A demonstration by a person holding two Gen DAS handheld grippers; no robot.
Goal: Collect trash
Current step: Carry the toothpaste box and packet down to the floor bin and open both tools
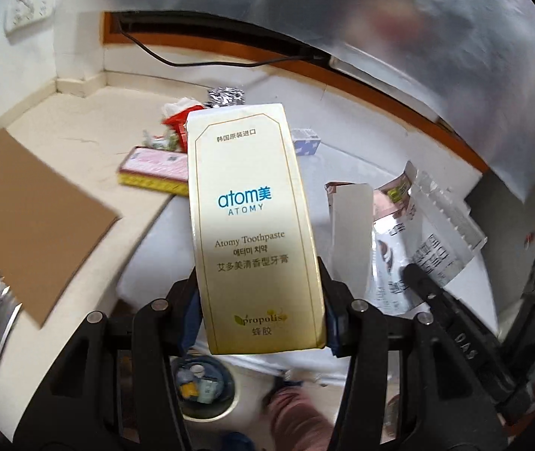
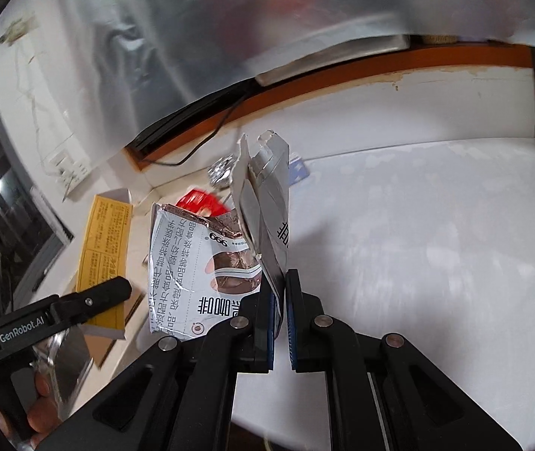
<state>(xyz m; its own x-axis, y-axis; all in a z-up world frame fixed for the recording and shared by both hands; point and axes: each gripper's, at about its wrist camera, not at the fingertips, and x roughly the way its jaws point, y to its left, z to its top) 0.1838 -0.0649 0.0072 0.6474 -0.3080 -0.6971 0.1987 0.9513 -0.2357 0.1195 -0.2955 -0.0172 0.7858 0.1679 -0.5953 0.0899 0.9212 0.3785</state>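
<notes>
**Trash in the air and trash left behind**

A long gold toothpaste box (image 1: 256, 225) stands up off the worktop, squeezed at its bottom end. A torn silver and white packet (image 2: 207, 270) is also lifted, pinched at its ripped edge, and it hangs open and crumpled. Farther back on the worktop (image 1: 79, 120) lie a flat pink and yellow box (image 1: 154, 171), a red wrapper (image 1: 177, 120), a shiny foil ball (image 1: 226, 97) and a small blue box (image 1: 306, 142).
</notes>
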